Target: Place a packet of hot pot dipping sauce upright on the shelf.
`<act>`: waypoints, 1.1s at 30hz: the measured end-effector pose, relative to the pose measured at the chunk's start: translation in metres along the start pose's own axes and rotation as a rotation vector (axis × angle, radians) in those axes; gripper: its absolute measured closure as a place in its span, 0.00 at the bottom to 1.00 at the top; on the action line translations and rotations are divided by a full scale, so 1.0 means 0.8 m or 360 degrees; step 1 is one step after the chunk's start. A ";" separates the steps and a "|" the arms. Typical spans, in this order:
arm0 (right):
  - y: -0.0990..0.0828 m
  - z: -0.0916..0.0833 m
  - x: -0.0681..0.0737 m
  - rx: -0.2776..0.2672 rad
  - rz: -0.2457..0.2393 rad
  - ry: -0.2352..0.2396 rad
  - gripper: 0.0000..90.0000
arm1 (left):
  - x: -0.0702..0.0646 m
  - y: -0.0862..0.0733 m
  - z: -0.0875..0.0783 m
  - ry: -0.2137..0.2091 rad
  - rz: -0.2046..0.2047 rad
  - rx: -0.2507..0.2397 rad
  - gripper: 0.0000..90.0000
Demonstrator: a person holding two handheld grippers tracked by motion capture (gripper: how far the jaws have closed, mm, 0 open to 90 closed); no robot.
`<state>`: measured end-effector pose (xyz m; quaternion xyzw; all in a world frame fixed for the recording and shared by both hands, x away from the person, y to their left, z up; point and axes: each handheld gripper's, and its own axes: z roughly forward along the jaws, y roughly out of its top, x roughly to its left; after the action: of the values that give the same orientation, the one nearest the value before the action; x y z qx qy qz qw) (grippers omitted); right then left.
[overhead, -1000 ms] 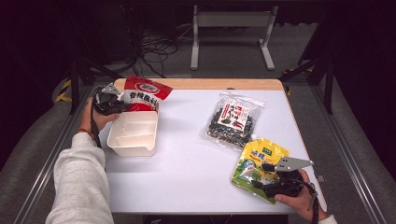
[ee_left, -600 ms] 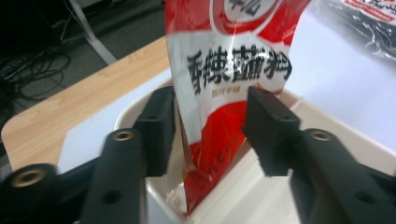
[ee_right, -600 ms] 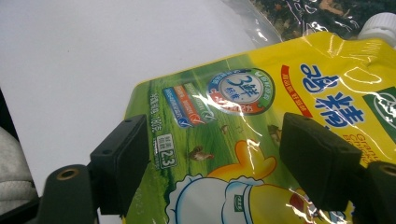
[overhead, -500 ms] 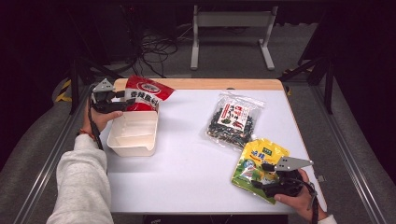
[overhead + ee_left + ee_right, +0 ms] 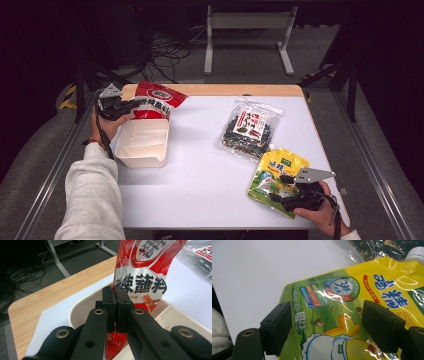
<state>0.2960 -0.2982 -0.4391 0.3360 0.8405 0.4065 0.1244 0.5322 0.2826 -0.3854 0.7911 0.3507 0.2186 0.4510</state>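
Bench: white top, wooden far edge (image 5: 215, 90), dark room behind.
Left tongs (image 5: 116, 305): just closed, clamped on red packet (image 5: 142, 272), held over white tray (image 5: 142, 145), likely for loading.
Right tongs (image 5: 327, 325): apart, straddling yellow pouch (image 5: 352, 302) lying flat, seemingly ready to grip.

The red packet (image 5: 145, 272) — glossy foil, red with a silver-white band and bold black characters — stands nearly upright in the left gripper view, its lower edge inside the far end of the white divided tray (image 5: 142, 145) at the table's left. The yellow pouch (image 5: 277, 175) lies flat near the right front edge of the table — yellow above, green below, with blue lettering and what seems a white spout cap at one corner.
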 end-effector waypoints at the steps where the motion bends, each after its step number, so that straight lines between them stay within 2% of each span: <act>1: 0.000 0.000 0.000 0.0002 -0.0004 -0.0003 0.27 | -0.001 0.001 -0.001 -0.0007 0.0013 -0.0002 0.96; 2: 0.000 0.000 0.000 0.0003 -0.0004 -0.0001 0.27 | -0.002 0.003 0.000 0.0033 0.0031 0.0011 0.91; 3: 0.000 0.000 0.000 0.0002 -0.0001 0.0001 0.27 | -0.004 0.005 0.001 0.0080 0.0029 0.0017 0.82; 4: 0.000 0.000 0.000 0.0001 -0.0001 0.0001 0.27 | -0.004 0.006 0.001 0.0092 0.0035 0.0021 0.70; 7: 0.000 0.000 -0.001 0.0000 0.0000 0.0003 0.27 | -0.004 0.007 0.005 0.0088 0.0025 0.0019 0.62; 10: -0.001 0.001 -0.001 0.0001 0.0002 0.0004 0.27 | 0.000 0.007 0.010 0.0065 -0.0035 0.0013 0.45; 12: -0.001 0.001 -0.001 0.0002 0.0001 0.0004 0.26 | 0.000 0.009 0.013 0.0037 -0.0053 -0.0010 0.44; 14: -0.001 0.001 -0.001 0.0001 0.0003 0.0006 0.26 | -0.003 0.014 0.016 0.0022 -0.0044 -0.0014 0.43; 16: -0.001 0.001 -0.001 0.0000 0.0005 0.0009 0.26 | -0.005 0.018 0.018 -0.0002 -0.0032 0.0008 0.48; 17: -0.001 0.001 -0.001 0.0000 0.0006 0.0009 0.26 | -0.007 0.019 0.018 0.0012 0.0003 0.0013 0.59; 19: -0.001 0.001 -0.001 0.0000 0.0005 0.0010 0.26 | -0.008 0.021 0.017 0.0008 0.0020 0.0008 0.76; 20: -0.001 0.001 -0.001 -0.0001 0.0006 0.0014 0.26 | -0.009 0.021 0.017 0.0018 0.0032 0.0011 0.89; 21: -0.001 0.001 -0.001 0.0002 0.0005 0.0012 0.26 | -0.009 0.021 0.016 0.0010 0.0033 0.0028 0.97; 22: -0.001 0.001 -0.001 0.0002 0.0005 0.0013 0.27 | -0.008 0.020 0.016 -0.0007 0.0043 0.0030 0.99; 24: -0.001 0.001 -0.001 0.0000 0.0010 0.0017 0.27 | -0.008 0.019 0.014 0.0026 0.0047 0.0053 1.00; 29: -0.002 0.002 0.000 0.0006 0.0003 0.0021 0.27 | -0.006 0.013 0.014 0.0022 0.0001 0.0069 1.00; 30: -0.002 0.002 0.000 0.0008 0.0000 0.0020 0.27 | -0.006 0.011 0.015 0.0022 0.0014 0.0089 1.00; 32: -0.002 0.002 0.000 0.0006 0.0002 0.0020 0.27 | -0.005 0.005 0.020 0.0073 0.0036 0.0183 1.00; 33: -0.002 0.002 0.000 0.0005 0.0003 0.0020 0.27 | -0.005 0.001 0.022 0.0084 0.0041 0.0202 1.00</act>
<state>0.2961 -0.2977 -0.4414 0.3344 0.8416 0.4074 0.1181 0.5418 0.2695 -0.3937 0.8165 0.3654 0.2226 0.3877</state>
